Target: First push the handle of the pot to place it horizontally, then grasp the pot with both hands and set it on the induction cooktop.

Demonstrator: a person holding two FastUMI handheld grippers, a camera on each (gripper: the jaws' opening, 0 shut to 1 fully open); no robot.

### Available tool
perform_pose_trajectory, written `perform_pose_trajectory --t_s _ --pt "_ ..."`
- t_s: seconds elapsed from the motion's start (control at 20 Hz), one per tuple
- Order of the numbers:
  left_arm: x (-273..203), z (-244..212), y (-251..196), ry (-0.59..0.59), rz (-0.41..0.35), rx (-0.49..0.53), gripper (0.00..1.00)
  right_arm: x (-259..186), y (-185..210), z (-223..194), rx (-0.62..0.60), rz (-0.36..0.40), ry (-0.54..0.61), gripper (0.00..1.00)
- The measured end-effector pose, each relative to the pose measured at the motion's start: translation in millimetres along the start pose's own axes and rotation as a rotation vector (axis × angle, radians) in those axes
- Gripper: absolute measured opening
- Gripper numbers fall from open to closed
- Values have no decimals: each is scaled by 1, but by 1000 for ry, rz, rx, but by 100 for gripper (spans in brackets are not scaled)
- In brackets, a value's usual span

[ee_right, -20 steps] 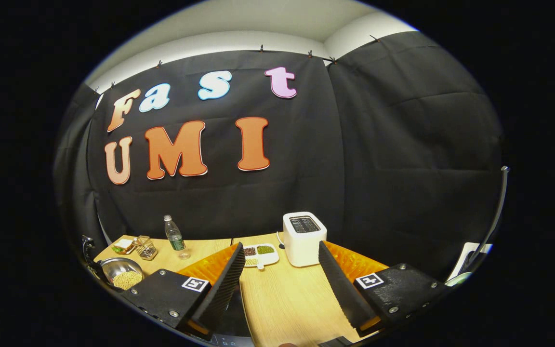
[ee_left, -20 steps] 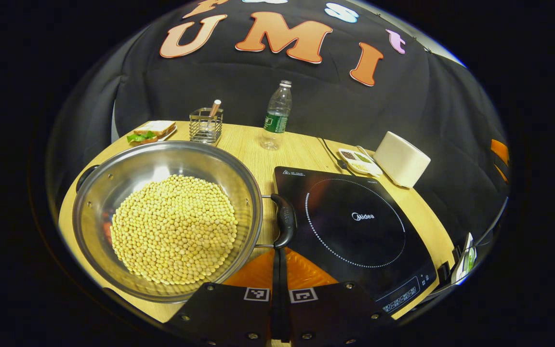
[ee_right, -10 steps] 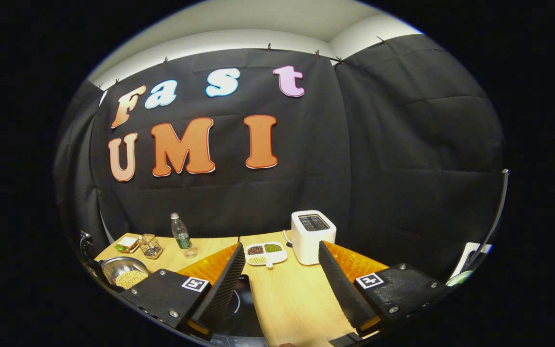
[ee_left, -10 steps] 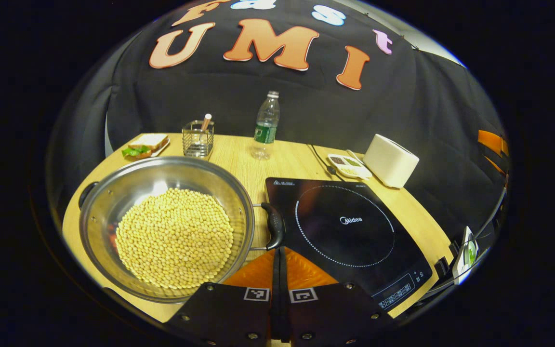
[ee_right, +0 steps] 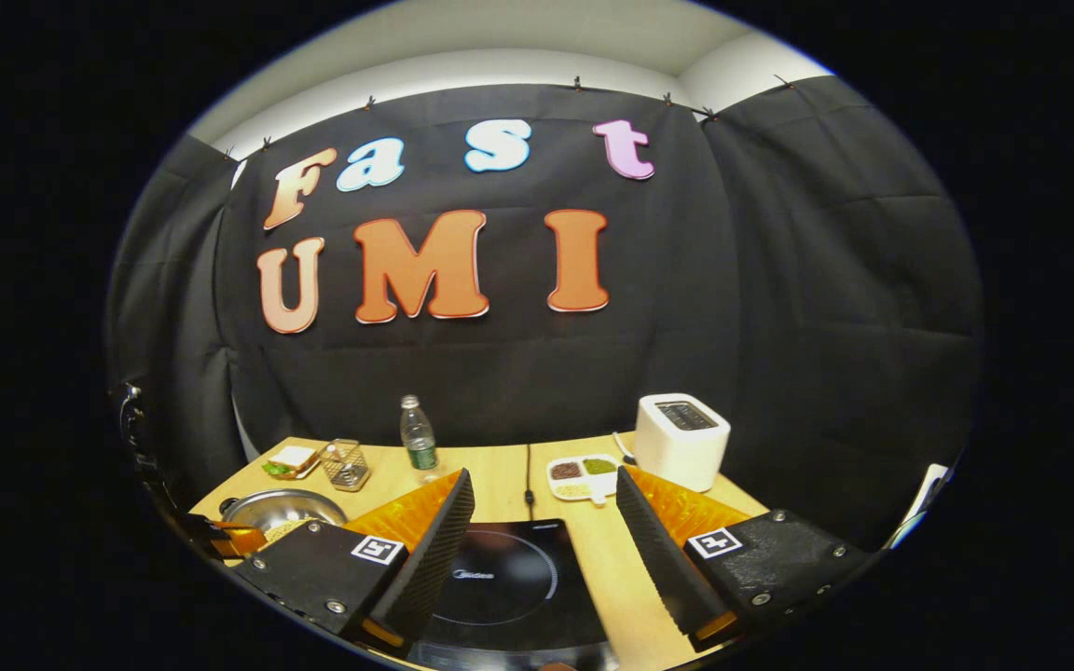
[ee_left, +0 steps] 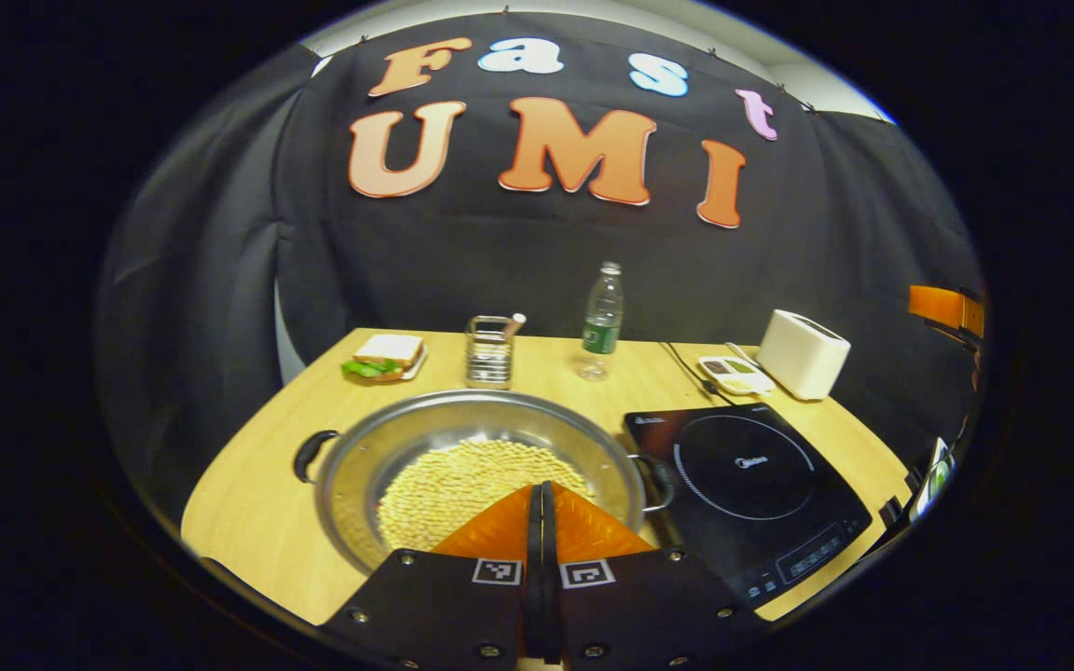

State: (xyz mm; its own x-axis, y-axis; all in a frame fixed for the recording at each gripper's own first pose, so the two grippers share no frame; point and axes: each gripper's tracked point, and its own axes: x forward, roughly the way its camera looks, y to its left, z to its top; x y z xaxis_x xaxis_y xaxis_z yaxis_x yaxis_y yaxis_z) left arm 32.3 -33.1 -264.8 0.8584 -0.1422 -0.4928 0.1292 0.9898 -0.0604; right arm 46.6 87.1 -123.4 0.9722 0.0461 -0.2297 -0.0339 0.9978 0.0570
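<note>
A steel pot (ee_left: 378,447) full of yellow beans (ee_left: 453,485) sits on the wooden table (ee_left: 248,485). Its black handles point left (ee_left: 311,453) and right (ee_left: 661,481). The black induction cooktop (ee_left: 751,475) lies just right of the pot. My left gripper (ee_left: 542,492) is shut with nothing in it, its tips over the pot's near rim. In the right gripper view, my right gripper (ee_right: 544,477) stands open above the cooktop (ee_right: 509,578), with nothing between its fingers. The pot (ee_right: 281,508) sits to its left.
Along the back of the table stand a sandwich on a plate (ee_left: 386,356), a wire holder (ee_left: 488,352), a water bottle (ee_left: 600,324), a divided dish of beans (ee_left: 733,373) and a white toaster (ee_left: 803,354). A cable (ee_right: 528,471) runs back from the cooktop.
The left gripper has drawn back and up from the pot's right handle, staying shut. The pot now sits centred before it. The right gripper has swung left, bringing the cooktop between its open fingers.
</note>
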Motion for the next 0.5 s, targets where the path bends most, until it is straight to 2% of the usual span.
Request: perform_pose_trajectory --t_s 0.05,0.15,0.25,0.4,0.45,0.5 --pt "-4 2 17 -10 19 -8 1 2 18 -7 3 27 18 95" --pt "-9 8 49 -43 49 -34 0 5 47 -19 -5 61 44 95" --pt "-12 8 85 -69 89 -52 6 8 73 -29 -11 86 61 95" --pt "-13 7 119 -90 100 -56 30 14 108 -47 -6 112 96 95" --pt "-11 8 126 -96 93 -59 31 17 117 -54 -2 116 110 95" --pt "-8 8 134 -100 93 -61 53 20 126 -60 -2 117 120 95"
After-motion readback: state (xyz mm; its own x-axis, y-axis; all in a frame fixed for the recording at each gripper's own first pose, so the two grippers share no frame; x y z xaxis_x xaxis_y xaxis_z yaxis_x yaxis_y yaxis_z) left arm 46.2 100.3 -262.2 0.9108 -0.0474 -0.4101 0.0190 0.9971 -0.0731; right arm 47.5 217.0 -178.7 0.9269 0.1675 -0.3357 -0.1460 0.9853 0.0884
